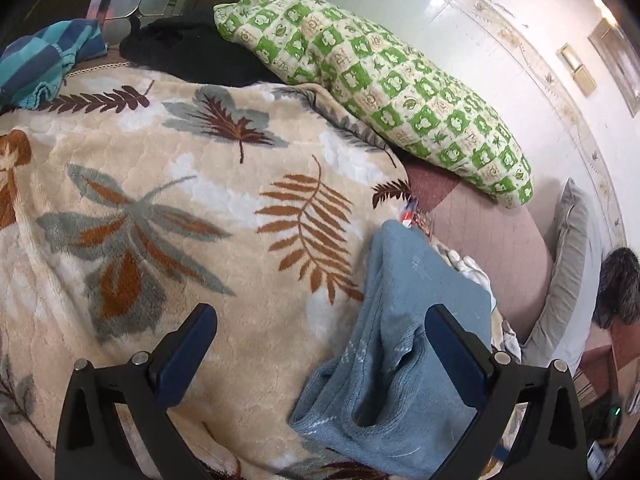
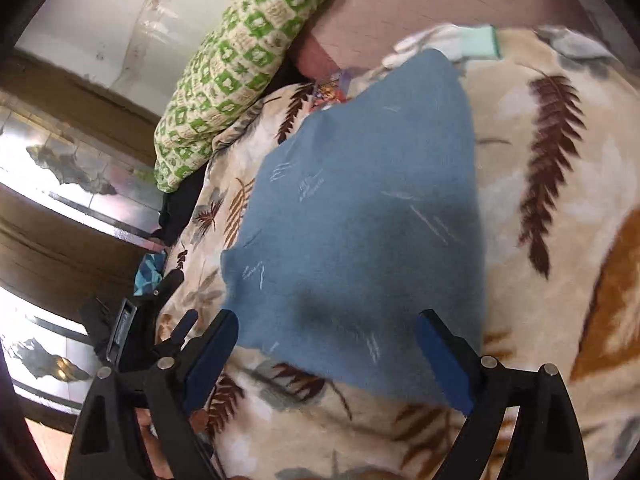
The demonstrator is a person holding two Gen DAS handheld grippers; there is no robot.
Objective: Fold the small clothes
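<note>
Folding step: judging by the blue cloth (image 1: 400, 344) lying partly doubled on the leaf blanket (image 1: 160, 220) of the bed, a fold looks under way, with neither claw gripping.
Next move: it likely calls for closing a claw on a free edge and carrying it across; the soft knit may slump or drag on the plush.
Left wrist view, claw: the left claw (image 1: 320, 356) stands wide and holds nothing.
Left wrist view, cloth: it lies toward the right finger (image 1: 456, 344), bunched in ridges near it; whether they touch I cannot tell.
Left wrist view, background: a green checked pillow (image 1: 380, 92) rests well beyond.
Right wrist view, claw: the right claw (image 2: 328, 364) is wide too and empty.
Right wrist view, cloth: the blue cloth (image 2: 360, 220) spreads flat ahead, its near edge between the fingers.
Right wrist view, far end: a white garment (image 2: 448, 42) lies past the cloth's far end.
</note>
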